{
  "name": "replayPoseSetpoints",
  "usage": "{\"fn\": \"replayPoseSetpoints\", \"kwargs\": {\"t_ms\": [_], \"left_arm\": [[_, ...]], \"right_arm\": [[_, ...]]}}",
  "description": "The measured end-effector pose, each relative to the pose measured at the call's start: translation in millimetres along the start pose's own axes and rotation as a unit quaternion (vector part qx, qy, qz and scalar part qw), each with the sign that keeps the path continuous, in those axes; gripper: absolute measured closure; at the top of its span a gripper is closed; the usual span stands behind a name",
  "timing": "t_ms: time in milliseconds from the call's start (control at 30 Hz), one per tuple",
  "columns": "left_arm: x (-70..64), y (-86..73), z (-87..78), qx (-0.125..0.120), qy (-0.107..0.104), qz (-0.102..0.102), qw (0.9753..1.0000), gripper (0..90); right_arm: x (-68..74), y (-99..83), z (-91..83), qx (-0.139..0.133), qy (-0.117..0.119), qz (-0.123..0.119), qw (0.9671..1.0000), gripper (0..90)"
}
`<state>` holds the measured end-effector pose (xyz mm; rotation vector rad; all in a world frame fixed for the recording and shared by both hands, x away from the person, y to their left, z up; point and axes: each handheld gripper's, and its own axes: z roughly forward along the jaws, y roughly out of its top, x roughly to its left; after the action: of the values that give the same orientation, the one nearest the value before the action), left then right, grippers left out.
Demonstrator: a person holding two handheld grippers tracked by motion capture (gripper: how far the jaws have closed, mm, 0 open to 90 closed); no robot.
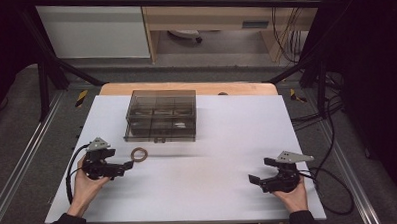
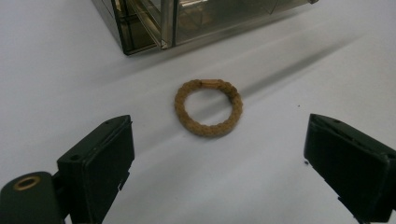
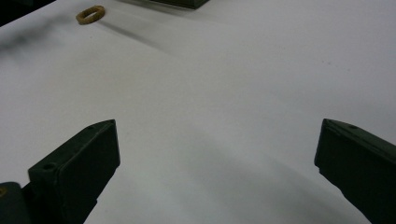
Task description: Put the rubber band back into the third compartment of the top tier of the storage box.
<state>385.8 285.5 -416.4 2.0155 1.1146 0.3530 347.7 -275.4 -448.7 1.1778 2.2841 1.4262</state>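
On the white table point(image 1: 227, 141), the left gripper point(image 2: 217, 161) hovers with jaws spread wide and empty, lined up on a braided tan ring point(image 2: 208, 108) lying flat just before the smoky compartment box point(image 1: 160, 116), apparently ready to grasp; the right gripper point(image 1: 263, 181) waits apart, open and empty.

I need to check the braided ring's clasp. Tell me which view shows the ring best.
The left gripper view: the braided ring lies flat, close and centred ahead of the open jaws, its weave and metal clasp sharp. The high view shows it small beside the left gripper; the right gripper view shows it tiny at the top left.
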Motion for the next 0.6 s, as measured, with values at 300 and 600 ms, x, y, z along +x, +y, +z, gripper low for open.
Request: {"fn": "replayPoseSetpoints", "kwargs": {"t_ms": [300, 600], "left_arm": [[2.7, 6.6, 10.7, 0.003, 0.011, -0.014, 0.9998, 11.5], [5.3, 7.6, 25.3, 0.007, 0.030, -0.030, 0.9991, 19.7]], "right_arm": [[-0.1, 0.0, 0.0, 0.001, 0.000, 0.000, 1.0000, 0.7], [-0.2, 0.2, -0.3, 0.001, -0.001, 0.000, 1.0000, 0.7]]}}
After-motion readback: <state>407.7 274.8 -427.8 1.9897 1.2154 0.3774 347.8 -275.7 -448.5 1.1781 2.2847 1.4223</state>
